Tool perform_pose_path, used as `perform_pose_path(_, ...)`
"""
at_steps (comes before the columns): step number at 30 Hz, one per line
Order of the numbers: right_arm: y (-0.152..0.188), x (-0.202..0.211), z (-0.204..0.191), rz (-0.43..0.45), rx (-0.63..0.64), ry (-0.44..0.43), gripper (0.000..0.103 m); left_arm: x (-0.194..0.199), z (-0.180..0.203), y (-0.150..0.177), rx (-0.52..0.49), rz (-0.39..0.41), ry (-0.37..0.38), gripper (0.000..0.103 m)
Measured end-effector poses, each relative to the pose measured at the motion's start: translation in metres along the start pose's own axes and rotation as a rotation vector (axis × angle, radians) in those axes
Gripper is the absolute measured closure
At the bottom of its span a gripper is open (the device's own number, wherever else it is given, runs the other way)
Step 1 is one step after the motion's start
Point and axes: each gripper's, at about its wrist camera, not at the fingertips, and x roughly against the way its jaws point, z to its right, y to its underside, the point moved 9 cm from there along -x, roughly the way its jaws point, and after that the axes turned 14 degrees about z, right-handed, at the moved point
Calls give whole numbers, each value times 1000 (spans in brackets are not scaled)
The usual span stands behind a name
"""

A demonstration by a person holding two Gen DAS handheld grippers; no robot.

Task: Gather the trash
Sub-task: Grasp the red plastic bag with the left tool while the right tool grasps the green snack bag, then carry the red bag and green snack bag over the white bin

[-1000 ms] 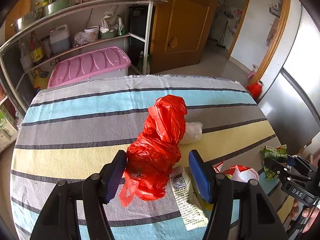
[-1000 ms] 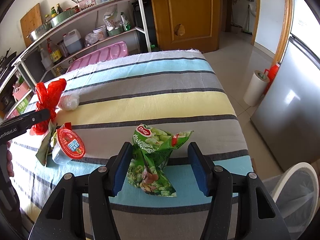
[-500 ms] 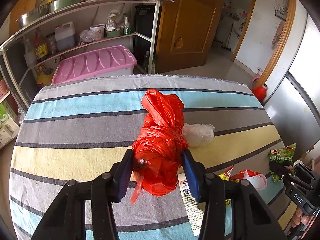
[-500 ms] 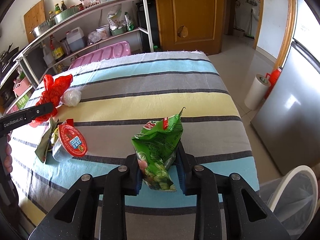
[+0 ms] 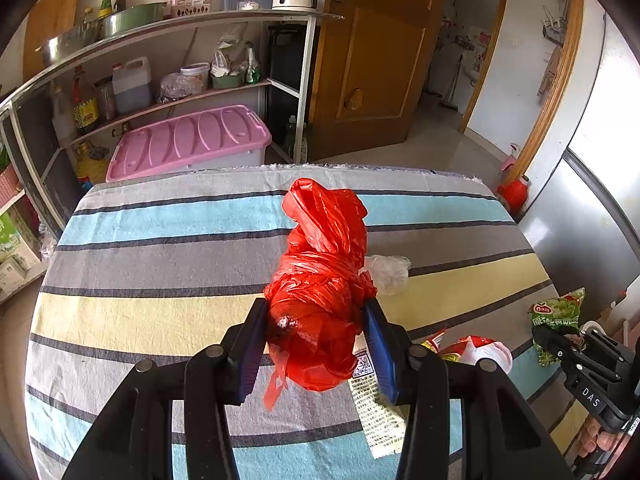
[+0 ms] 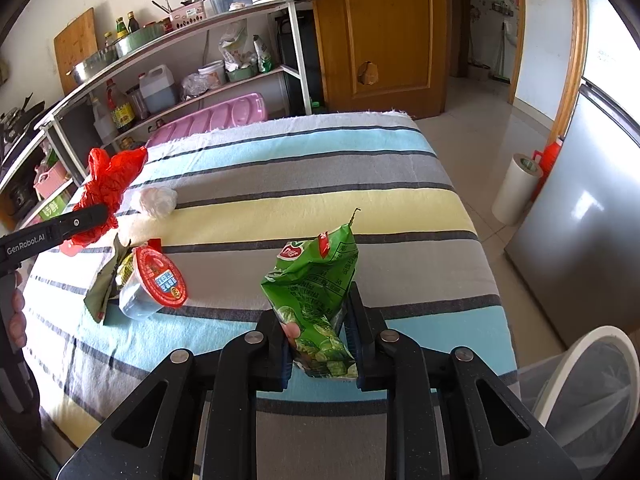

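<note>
I have my left gripper point(image 5: 316, 336) clenched on the crumpled red plastic bag point(image 5: 322, 280) and my right gripper point(image 6: 320, 336) closing on the upright green snack packet point(image 6: 316, 288) above the striped tabletop point(image 6: 280, 168), with the white mesh bin point(image 6: 592, 384) low at the right gripper's side, nearer to it.

White bin point(image 6: 592, 396) cut off at edge; receipt point(image 5: 376, 412) print illegible.

A: Red bag point(image 5: 320, 276), thin crinkly plastic, glossy, catching the light.

B: And the cloth point(image 6: 320, 176) under it, matt woven stripes, frayed far edge.

A: Green packet point(image 6: 316, 284), shiny printed film, creased.

B: Behind, a varnished wood door point(image 6: 384, 28), a brushed metal fridge point(image 6: 580, 220), a smooth pink plastic lid point(image 5: 188, 140).
</note>
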Motion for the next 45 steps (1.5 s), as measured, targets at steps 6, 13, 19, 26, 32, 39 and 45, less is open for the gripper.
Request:
perform_pose_path(6, -7, 17, 1, 38, -8, -5, 80, 23, 15, -1, -1, 25, 37, 56)
perform_pose_path(13, -10, 43, -1, 77, -16, -14, 80, 47, 33, -4, -13, 53, 65, 56)
perform_pose_path(19, -12, 66, 4, 108, -29, -11, 80, 65, 58, 1, -37, 65, 106, 56)
perform_pose_path(26, -10, 92, 15, 140, -43, 4, 80, 78, 83, 9, -53, 66, 144, 56)
perform_pose_path(32, -5, 113, 31, 158, -66, 26, 80, 85, 116, 18, -84, 64, 202, 55)
perform_pose_path(39, 5, 137, 64, 176, -106, 74, 80, 93, 162, 30, -131, 52, 280, 55)
perform_pose_path(45, 13, 160, 97, 189, -130, 133, 80, 95, 204, 41, -173, 39, 338, 55)
